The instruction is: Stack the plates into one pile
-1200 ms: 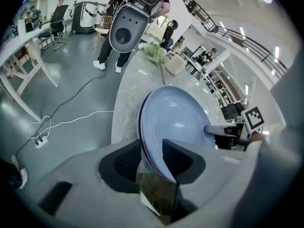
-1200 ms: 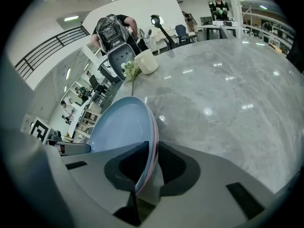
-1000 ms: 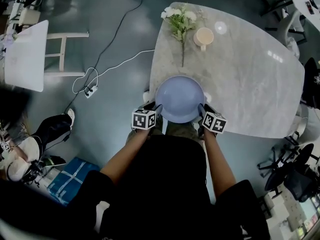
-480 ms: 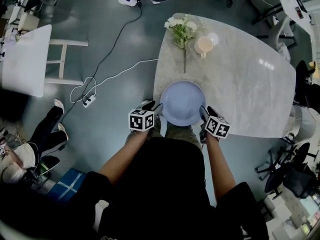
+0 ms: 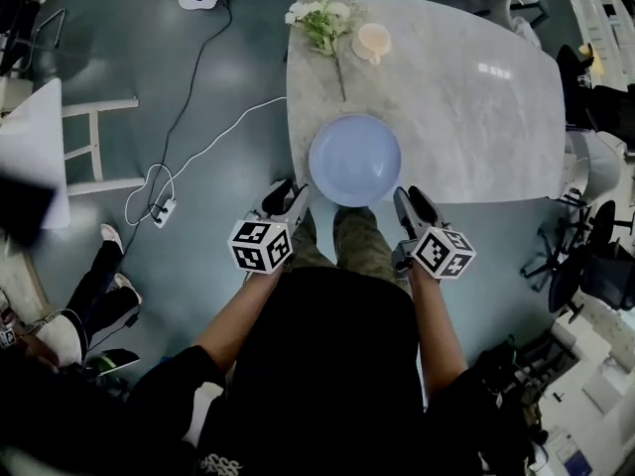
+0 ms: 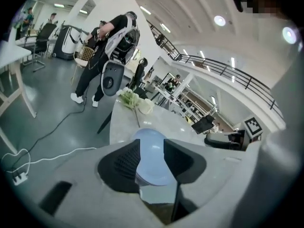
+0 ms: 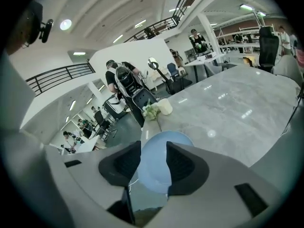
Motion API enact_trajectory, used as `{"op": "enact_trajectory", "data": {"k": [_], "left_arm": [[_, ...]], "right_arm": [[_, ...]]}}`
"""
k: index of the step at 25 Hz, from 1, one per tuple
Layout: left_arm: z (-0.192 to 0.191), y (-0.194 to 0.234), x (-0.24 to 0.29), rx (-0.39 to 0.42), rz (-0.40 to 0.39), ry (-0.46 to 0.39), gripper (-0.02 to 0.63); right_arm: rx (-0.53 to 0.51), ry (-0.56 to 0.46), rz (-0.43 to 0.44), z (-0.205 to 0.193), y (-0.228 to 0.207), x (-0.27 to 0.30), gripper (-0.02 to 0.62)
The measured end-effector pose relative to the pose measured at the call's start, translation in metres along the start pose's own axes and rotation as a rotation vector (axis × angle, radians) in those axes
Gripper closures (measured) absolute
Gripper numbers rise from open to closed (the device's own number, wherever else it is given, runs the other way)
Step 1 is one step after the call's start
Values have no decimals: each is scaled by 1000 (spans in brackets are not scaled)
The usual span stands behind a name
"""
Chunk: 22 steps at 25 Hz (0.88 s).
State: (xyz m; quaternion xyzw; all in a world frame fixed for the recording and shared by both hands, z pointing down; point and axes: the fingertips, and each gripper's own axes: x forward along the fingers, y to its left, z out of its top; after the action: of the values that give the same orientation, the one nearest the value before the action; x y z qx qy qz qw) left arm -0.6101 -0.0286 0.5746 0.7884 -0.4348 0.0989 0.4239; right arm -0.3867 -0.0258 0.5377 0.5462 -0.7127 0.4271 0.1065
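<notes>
The table [image 5: 476,117] bears plates [image 5: 354,160] just beyond the open left tool [image 5: 288,198] and right tool [image 5: 408,204].

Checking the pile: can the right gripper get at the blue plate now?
Probably yes: the right gripper, jaws just opened and empty, faces the blue plate at the near edge of the table, nothing between.

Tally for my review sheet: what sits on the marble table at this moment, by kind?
Blue plate: 1 visible (any stacked under it cannot be counted)
Bunch of flowers: 1
Cup: 1
Total: 3
</notes>
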Motion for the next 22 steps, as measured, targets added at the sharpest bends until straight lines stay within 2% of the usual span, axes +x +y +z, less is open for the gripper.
{"op": "enact_trajectory", "data": {"k": [3,7,9,12,13,18,22], "left_arm": [[-4,-18,-21,36,12,-78,466],[-8,-60,-49,91,0,-167,516],[-17,-82,-64,113,-8,-202,566],[-49,-126,-87,130,-20,-235,587],[-63,-144,-94,129,-24,-241,589],[-124,-242,-111,141,-8,-285,589],[-153,-303,-127,181,-4,-315,589]], "right_arm": [[-11,-40,45,-16,9,-29,439],[-86,-75,133,-21,17,-67,449],[-123,-107,179,-18,20,-89,463],[-201,-162,226,-24,18,-136,548],[-226,-178,233,-29,14,-155,559],[-309,-246,229,-60,-21,-247,574],[-328,-301,236,-69,-40,-308,574]]}}
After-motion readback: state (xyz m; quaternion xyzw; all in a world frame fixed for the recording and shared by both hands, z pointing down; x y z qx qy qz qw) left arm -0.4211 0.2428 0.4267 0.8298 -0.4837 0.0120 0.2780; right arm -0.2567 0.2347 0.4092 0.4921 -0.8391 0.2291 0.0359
